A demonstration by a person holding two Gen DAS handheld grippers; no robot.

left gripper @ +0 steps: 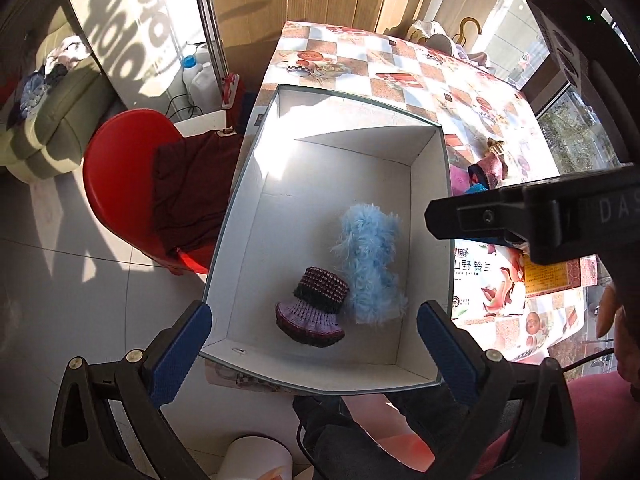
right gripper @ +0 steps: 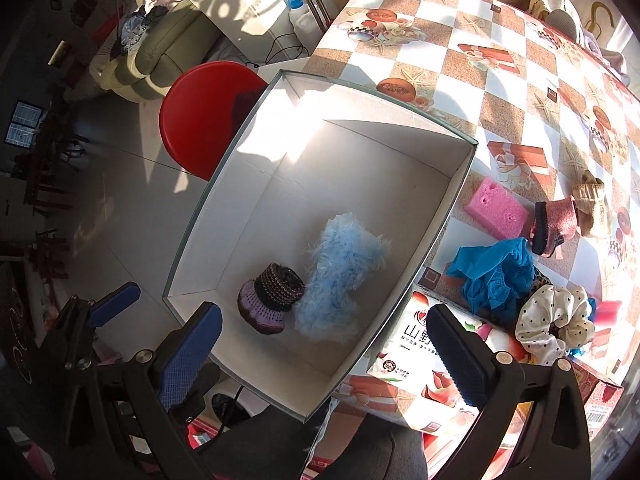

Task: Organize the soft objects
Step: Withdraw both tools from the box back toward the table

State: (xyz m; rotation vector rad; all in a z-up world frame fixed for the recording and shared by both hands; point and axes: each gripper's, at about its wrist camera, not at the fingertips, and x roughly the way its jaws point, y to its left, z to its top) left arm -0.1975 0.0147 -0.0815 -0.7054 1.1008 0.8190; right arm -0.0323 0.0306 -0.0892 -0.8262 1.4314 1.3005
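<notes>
So the white cardboard box (left gripper: 424, 208) sits on the left part of the tabletop (right gripper: 480, 80), which wears a glossy checkered cloth in tan and white squares with printed shells and gift boxes. Two soft things are inside it, near the close end: a shaggy pale-blue fluffy piece (left gripper: 370, 268), long and lumpy, and just to its left, touching it, a small knitted piece (left gripper: 314, 306) in dark and lilac yarn, shaped like a little flared cuff. Both claws are wide open and holding nothing, the left claw (left gripper: 310, 354) hanging over the box's near edge with its two blue ribbed pads spread apart, the right claw (right gripper: 320, 354) the same. On the tabletop right of the box I count one pink sponge block (right gripper: 500, 210), one crumpled blue cloth (right gripper: 494, 270), one white polka-dot scrunchie (right gripper: 554, 322), one pink glittery sock-like thing (right gripper: 554, 224) and one beige knit one (right gripper: 594, 206), plus a printed tissue pack (right gripper: 416, 376) at the near side.
</notes>
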